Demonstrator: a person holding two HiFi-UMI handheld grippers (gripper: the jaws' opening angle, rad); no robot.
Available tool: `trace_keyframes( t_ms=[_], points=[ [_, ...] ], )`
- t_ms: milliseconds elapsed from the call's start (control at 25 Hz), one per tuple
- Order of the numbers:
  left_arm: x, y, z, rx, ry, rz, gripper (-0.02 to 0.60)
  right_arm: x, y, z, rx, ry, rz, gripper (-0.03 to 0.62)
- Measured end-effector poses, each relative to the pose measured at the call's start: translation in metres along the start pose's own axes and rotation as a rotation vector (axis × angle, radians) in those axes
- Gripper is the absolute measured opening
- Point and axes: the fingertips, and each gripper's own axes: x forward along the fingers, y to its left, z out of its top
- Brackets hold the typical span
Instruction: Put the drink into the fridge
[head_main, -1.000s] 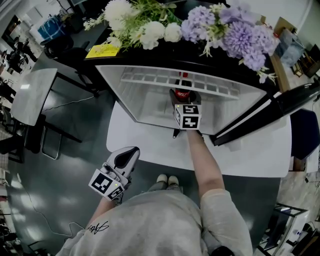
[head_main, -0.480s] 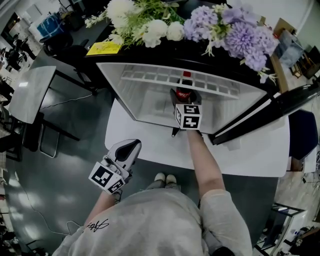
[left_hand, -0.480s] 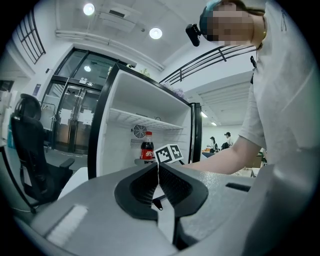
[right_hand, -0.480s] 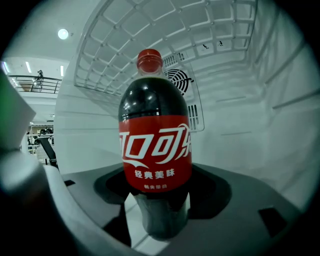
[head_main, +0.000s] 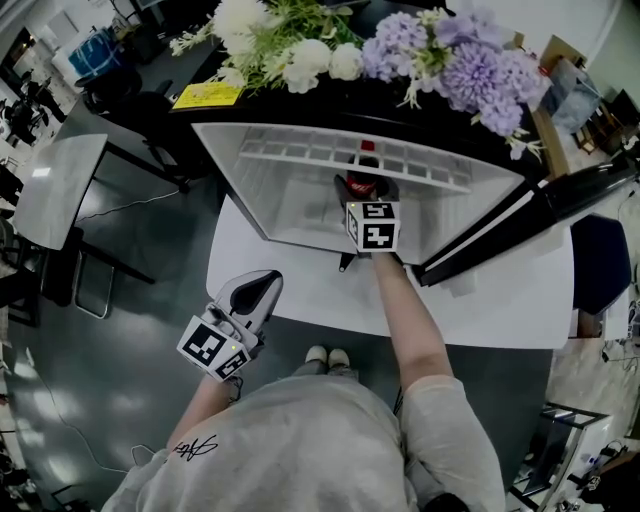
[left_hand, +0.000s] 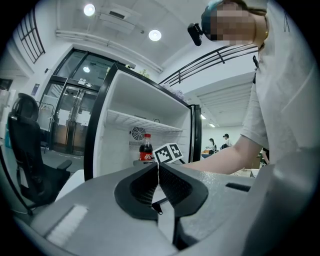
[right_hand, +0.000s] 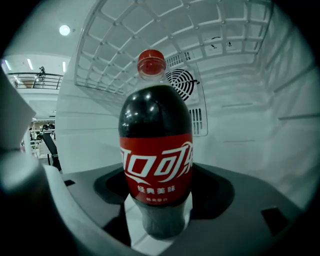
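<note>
Reaching into the open mini fridge (head_main: 290, 190), the right gripper (head_main: 362, 196) is clamped on the lower body of a red-labelled cola bottle (right_hand: 156, 160). It holds the bottle upright inside the white compartment, below the wire shelf (right_hand: 175, 30) and in front of the round fan vent (right_hand: 181, 82). The left gripper (left_hand: 158, 175) hangs low at the person's left side, just off the edge of the white table (head_main: 300, 290), its jaws pressed together with nothing between them.

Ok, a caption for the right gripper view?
Right claw grips a cola bottle upright inside the white fridge, below its wire shelf.
</note>
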Motion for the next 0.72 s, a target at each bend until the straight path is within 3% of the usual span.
trace_keyframes(
  t_ms=[360,520,720],
  points=[
    [0.001,-0.001,0.007,0.006,-0.019,-0.013,0.009,-0.033,-0.005,-0.011,0.001,0.003,-0.038,0.311],
    [0.005,-0.001,0.009,0.008,-0.026,-0.023,0.009,-0.056,-0.006,-0.012,0.028,-0.025,-0.036,0.311],
    [0.015,-0.008,0.011,0.007,-0.035,-0.056,0.009,-0.095,0.017,0.002,-0.037,-0.107,-0.003,0.311]
  ],
)
